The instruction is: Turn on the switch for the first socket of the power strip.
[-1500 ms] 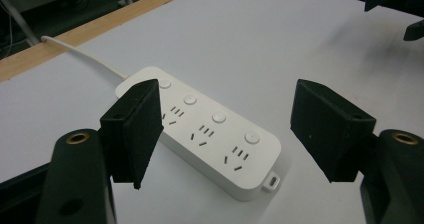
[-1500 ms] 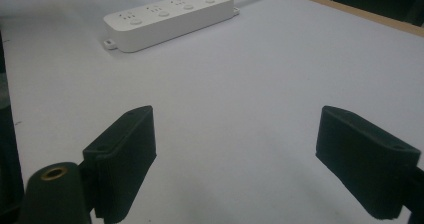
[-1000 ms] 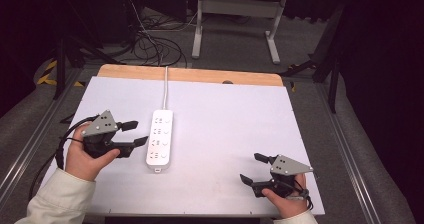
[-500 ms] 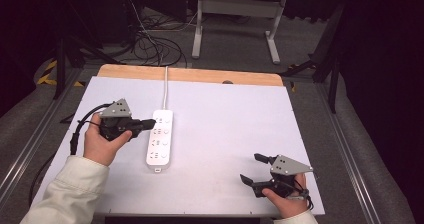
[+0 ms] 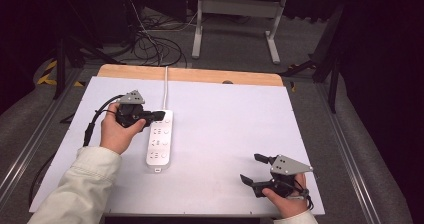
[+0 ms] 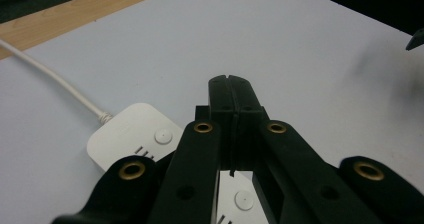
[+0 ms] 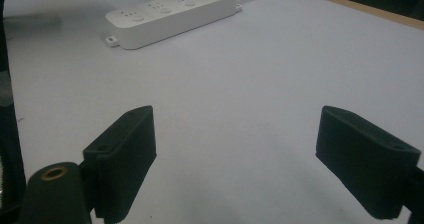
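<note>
Pressed flat together, the jaws of the left gripper [image 5: 156, 116] hang over the far end of the power strip [image 5: 160, 139], while those of the right gripper [image 5: 254, 168] stand spread wide with nothing between them, low at about five o'clock on the table [image 5: 235, 119]. From above, the white table top with its bare wooden strip along the twelve o'clock edge carries the strip at roughly nine o'clock from centre, its long axis running twelve to six and its white cord [image 5: 165, 86] leaving the far end toward twelve. The left gripper view adds what the high view cannot: the closed tips [image 6: 232, 104] sit above the strip's body [image 6: 132, 134], beside a round button, with the cord [image 6: 50, 74] curving off to the upper left; whether the tips touch the strip cannot be told. The right gripper view shows the strip [image 7: 170, 15] lying well apart, across open white surface, seen along its side with sockets facing up. Beyond the table, loose cables [image 5: 150, 44] lie on the floor by a metal stand [image 5: 235, 19]. A black cable [image 5: 95, 121] trails from the left gripper past a pale sleeve [image 5: 75, 189].
</note>
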A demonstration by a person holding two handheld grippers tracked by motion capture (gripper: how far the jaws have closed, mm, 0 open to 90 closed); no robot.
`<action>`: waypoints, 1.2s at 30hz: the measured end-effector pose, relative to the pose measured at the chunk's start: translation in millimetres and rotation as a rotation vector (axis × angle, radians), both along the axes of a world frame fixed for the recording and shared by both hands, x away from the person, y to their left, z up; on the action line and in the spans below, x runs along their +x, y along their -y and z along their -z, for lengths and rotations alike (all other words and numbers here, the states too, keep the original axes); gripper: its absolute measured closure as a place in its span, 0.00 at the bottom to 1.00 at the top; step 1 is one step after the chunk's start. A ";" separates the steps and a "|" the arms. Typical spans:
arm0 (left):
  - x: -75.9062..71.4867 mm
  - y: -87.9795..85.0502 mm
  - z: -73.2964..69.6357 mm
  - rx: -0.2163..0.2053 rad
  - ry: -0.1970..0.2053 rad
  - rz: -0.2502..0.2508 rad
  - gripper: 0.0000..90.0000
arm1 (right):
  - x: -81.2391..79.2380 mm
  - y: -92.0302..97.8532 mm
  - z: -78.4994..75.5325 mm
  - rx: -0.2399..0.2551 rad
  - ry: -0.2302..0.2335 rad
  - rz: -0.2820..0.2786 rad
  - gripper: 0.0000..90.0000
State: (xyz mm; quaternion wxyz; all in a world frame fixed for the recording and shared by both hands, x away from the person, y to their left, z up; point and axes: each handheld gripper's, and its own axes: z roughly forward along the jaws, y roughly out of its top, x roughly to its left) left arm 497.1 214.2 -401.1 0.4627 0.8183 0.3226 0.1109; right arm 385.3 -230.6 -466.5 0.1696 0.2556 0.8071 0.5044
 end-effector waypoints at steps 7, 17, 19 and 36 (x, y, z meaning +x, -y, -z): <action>11.5 8.4 11.1 0.050 0.019 -0.008 1.00 | 0.0 0.7 0.2 0.004 -0.001 -0.002 0.18; 23.9 10.8 26.2 0.087 0.020 -0.051 1.00 | -0.1 0.6 0.7 0.004 -0.003 -0.004 0.18; 25.7 12.1 29.2 0.088 0.010 -0.054 1.00 | 0.1 0.6 1.0 0.003 -0.004 -0.005 0.18; 38.3 19.9 54.2 0.161 -0.017 -0.098 1.00 | 2.0 2.1 4.3 -0.003 -0.014 -0.007 0.18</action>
